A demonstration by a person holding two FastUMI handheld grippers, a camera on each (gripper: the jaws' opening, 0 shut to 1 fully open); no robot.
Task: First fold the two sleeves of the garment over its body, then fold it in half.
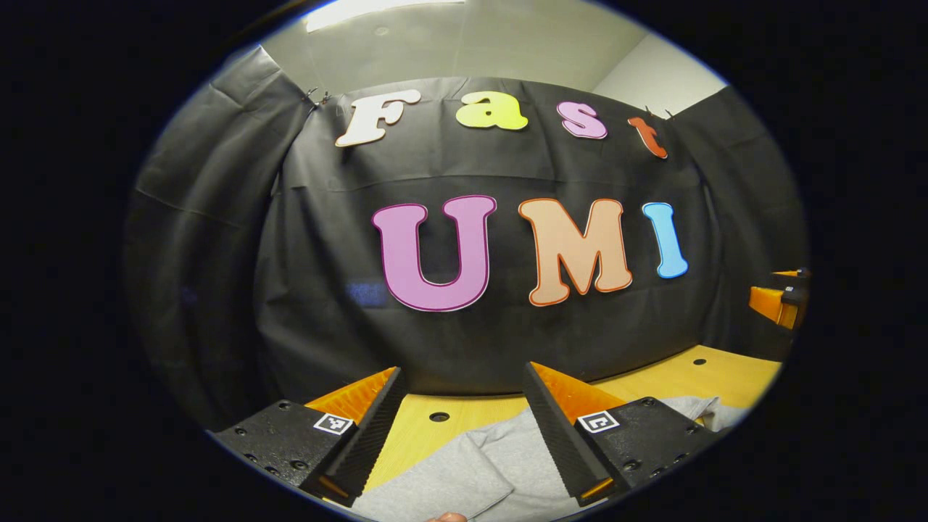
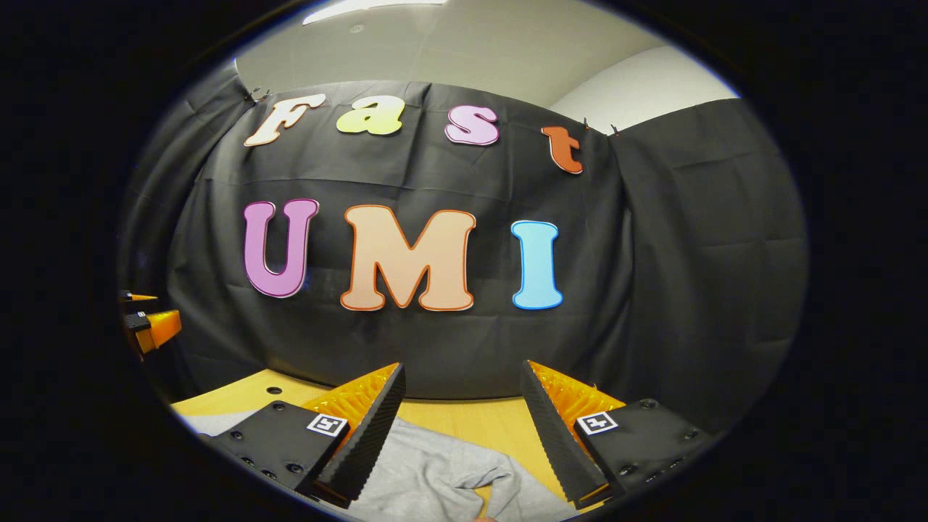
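My left gripper (image 1: pixel 462 428) is spread wide with nothing between its fingers, raised above the grey garment (image 1: pixel 464 471), which lies at 6 o'clock on the wooden surface (image 1: pixel 725 377). My right gripper (image 2: pixel 462 428) is equally released, holding nothing, over the garment's rumpled cloth at 6 o'clock in its own view. Past the cloth, bare surface runs toward 12 o'clock up to the black booth wall (image 1: pixel 326 290); the other gripper shows at 3 o'clock in the left gripper view.
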